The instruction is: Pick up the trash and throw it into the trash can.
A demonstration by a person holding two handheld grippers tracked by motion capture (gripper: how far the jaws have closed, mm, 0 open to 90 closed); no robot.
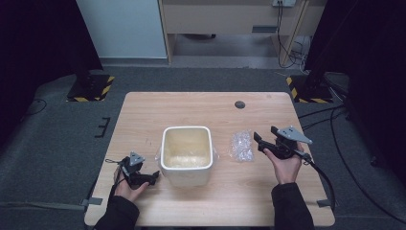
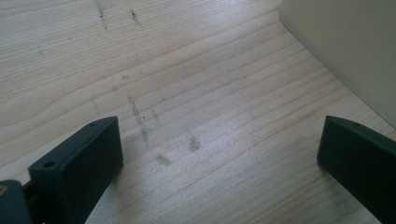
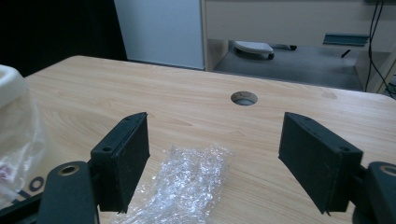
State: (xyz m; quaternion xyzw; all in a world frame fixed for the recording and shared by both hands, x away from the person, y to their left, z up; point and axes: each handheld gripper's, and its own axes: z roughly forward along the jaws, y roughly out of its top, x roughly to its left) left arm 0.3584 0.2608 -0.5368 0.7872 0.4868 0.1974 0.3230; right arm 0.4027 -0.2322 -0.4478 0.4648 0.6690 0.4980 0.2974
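A cream square container stands in the middle of the wooden table, with nothing I can make out inside. A crumpled piece of clear plastic wrap lies just to its right. My left gripper rests low beside the container's front left corner. In the left gripper view it is open over bare wood, the container wall at the upper right. My right gripper hovers right of the wrap. It is open, and the wrap lies below and between its jaws.
A round cable hole sits near the table's far edge, also ahead in the right gripper view. Clear film hangs around the container's side. Beyond the table are grey floor, a wooden desk and cables.
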